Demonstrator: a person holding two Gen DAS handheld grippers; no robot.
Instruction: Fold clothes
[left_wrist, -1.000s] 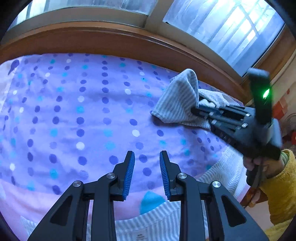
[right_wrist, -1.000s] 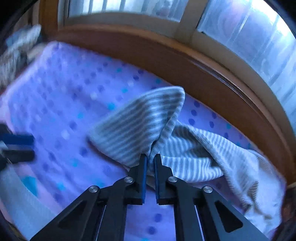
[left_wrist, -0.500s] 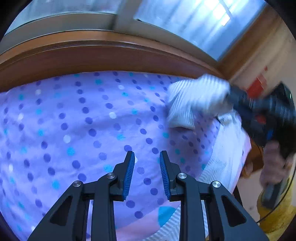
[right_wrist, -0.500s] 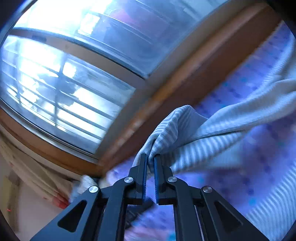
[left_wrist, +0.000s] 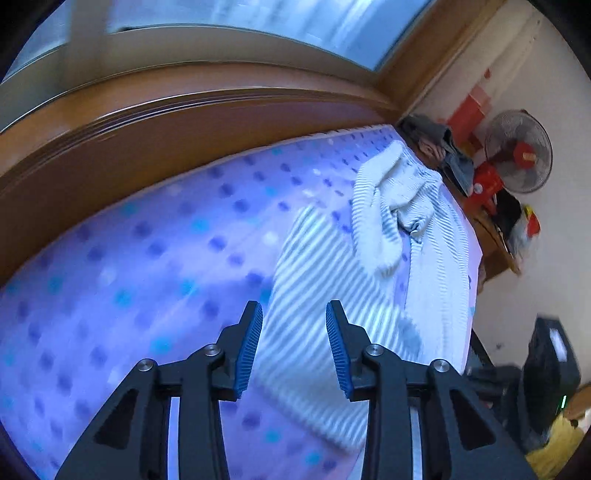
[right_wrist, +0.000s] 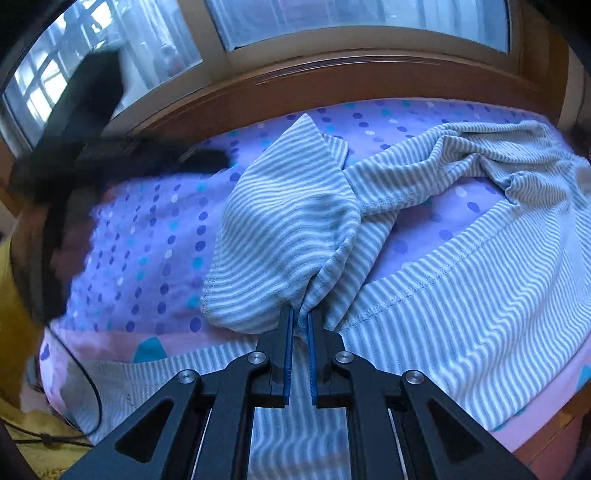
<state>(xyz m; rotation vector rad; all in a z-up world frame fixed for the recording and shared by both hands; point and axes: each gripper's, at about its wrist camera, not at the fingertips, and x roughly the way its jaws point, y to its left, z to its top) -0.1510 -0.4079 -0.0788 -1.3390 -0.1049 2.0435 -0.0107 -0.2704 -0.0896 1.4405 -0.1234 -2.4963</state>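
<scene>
A grey-and-white striped garment (right_wrist: 461, 295) lies spread on a purple polka-dot bed sheet (right_wrist: 155, 236). My right gripper (right_wrist: 301, 321) is shut on a bunched fold of it, and a loose flap (right_wrist: 288, 221) hangs over and in front of the blue pads. In the left wrist view the same striped garment (left_wrist: 325, 280) lies on the sheet (left_wrist: 147, 266) ahead, blurred by motion. My left gripper (left_wrist: 293, 336) is open just above the cloth, with nothing between its fingers. The left gripper body (right_wrist: 85, 155) shows as a dark blur at the left of the right wrist view.
A wooden frame (left_wrist: 147, 122) under windows borders the bed's far side. At the right stand a red fan (left_wrist: 517, 155) and a pile of clothes (left_wrist: 439, 147) on a wooden surface. A yellow sleeve (right_wrist: 11, 314) and a black cable (right_wrist: 85, 387) sit at the left.
My right gripper has carried the held fold down and back over the garment near the bed's front edge. My left gripper has swung right, so the garment now lies ahead of its open fingers.
</scene>
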